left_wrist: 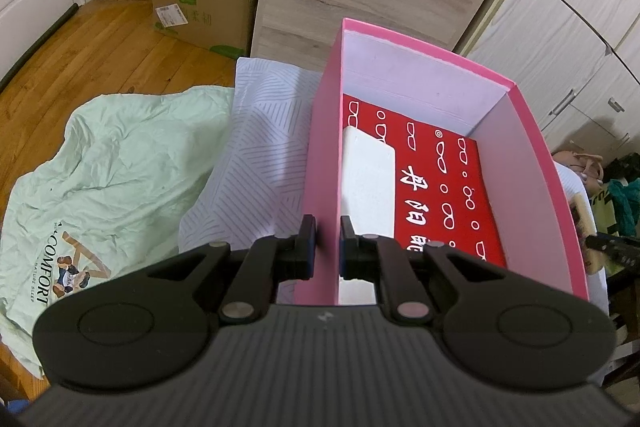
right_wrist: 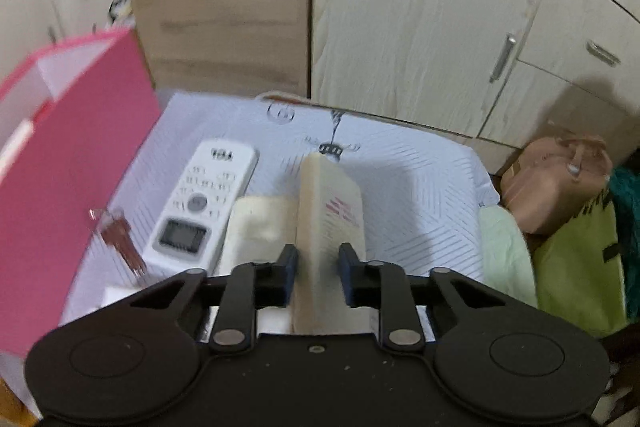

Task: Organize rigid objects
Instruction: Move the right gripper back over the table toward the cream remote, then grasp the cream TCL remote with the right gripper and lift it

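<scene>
The left gripper [left_wrist: 327, 247] pinches the left wall of the pink box [left_wrist: 532, 163], which sits on the bed's patterned sheet [left_wrist: 256, 155] and holds a red box [left_wrist: 452, 179] and a white block [left_wrist: 368, 179]. The right gripper [right_wrist: 319, 273] clamps a cream block [right_wrist: 332, 203] on edge above the sheet, beside a white remote [right_wrist: 204, 199] and red keys [right_wrist: 120, 235] lying near the pink box's outer wall.

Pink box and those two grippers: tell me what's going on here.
A person is tidying loose things into the open pink cardboard box on the bed. The left gripper is clamped on the box's near side wall. Inside lie a red printed card and a white flat slab. The right gripper is shut on a cream-coloured flat block with red markings, held on edge above the bedsheet. A white remote control and a small reddish item, too blurred to identify, are outside the box.
</scene>
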Demonstrator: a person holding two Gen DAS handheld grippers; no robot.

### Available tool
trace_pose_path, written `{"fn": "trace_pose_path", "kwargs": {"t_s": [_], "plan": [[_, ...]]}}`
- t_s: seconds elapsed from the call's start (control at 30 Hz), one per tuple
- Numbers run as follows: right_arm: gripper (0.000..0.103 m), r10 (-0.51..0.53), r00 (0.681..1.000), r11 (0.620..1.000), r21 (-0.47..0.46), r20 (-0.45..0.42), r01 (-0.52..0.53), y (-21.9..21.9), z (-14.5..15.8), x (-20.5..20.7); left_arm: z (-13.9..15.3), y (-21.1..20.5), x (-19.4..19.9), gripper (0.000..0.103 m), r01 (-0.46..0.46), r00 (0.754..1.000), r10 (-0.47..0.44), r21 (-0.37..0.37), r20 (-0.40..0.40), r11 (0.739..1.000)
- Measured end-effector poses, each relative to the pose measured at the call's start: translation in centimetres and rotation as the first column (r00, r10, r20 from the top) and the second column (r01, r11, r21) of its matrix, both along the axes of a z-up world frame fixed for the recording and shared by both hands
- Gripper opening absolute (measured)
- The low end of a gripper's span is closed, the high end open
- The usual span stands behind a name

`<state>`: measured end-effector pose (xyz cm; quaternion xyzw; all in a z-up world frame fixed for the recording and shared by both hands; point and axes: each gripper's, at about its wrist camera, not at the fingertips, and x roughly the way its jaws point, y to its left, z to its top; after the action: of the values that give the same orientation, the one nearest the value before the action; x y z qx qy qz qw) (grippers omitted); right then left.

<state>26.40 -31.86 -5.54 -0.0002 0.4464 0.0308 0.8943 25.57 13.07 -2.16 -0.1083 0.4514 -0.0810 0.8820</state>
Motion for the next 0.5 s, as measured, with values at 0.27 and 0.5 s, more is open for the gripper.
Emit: {"fn": "trace_pose_path", "kwargs": {"t_s": [0.27, 0.5], "plan": [[0.018, -0.092, 0.996, 0.991, 0.098, -0.02, 0.094, -2.5, 0.5, 0.0, 0.0, -0.1, -0.1, 0.01, -0.001, 1.0, 0.001, -0.001, -0.001, 1.0], [0.018, -0.102, 0.994, 0.983, 0.148, -0.04, 0.107, -3.3, 0.1, 0.1, 0.0, 0.0, -0.2, 0.01, -0.009, 1.0, 0.009, -0.002, -0.009, 1.0]]}}
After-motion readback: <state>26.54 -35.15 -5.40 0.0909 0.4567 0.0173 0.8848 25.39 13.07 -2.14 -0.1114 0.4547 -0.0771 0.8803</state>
